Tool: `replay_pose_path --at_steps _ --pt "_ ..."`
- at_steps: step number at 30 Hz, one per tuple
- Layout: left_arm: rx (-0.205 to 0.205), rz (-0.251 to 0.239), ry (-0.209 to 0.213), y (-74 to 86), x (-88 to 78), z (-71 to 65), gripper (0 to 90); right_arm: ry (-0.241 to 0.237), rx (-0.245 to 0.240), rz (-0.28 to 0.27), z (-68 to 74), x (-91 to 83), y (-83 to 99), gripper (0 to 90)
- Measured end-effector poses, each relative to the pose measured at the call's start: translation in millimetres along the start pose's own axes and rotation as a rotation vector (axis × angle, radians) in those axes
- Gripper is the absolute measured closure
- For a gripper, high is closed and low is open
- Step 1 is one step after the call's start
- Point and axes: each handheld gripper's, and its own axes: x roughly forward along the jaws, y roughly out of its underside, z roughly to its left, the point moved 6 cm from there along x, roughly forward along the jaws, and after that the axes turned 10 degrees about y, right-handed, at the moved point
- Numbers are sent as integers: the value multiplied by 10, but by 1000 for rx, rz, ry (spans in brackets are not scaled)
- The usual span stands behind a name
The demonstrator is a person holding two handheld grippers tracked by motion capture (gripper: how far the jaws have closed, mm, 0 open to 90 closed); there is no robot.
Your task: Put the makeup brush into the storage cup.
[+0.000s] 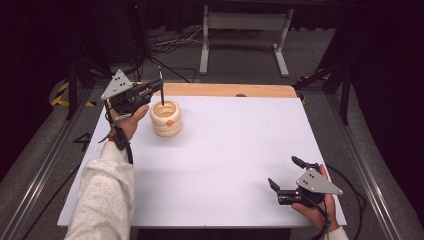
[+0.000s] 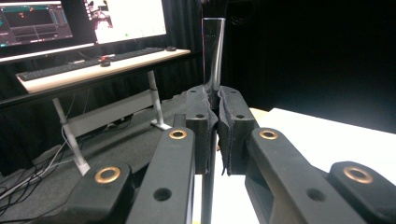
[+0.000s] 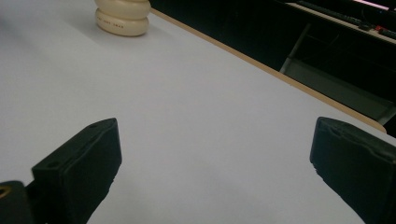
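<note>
While the left gripper hangs over the far left part of the table, its jaws are closed tight on a thin black stick; the stick stands nearly upright, and its lower end goes down into the mouth of a cream ribbed holder that sits on the white tabletop just beside the person's left hand; a small orange spot shows on the holder's front. Seen in the left gripper view, the two pads press together on the stick, which rises well above them and also runs down below them; behind it stand a desk with a keyboard and lit screens. A light sleeve covers the left forearm. Farther right, the middle of the table lies bare and white, with a wooden strip along its far edge. At the near right corner the right gripper rests low by the table in the person's right hand; its jaws stand wide apart and hold nothing; in the right gripper view the holder sits well away across the white surface.
</note>
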Motion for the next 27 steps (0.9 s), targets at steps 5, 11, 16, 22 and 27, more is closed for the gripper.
replay_pose_path --at_steps 5,11,16,22,27 --pt "9 2 -5 -34 33 10 837 -3 -3 -2 14 0 -9 27" --pt "-1 6 -9 9 70 45 837 -4 -2 -1 15 1 -7 27" --pt "-19 8 -20 59 78 88 837 -6 -4 -1 20 4 -7 27" --pt "-11 22 -37 116 95 119 836 -7 -2 1 20 4 -5 27" --pt "1 32 -56 173 119 142 837 -8 -4 3 18 6 0 27"
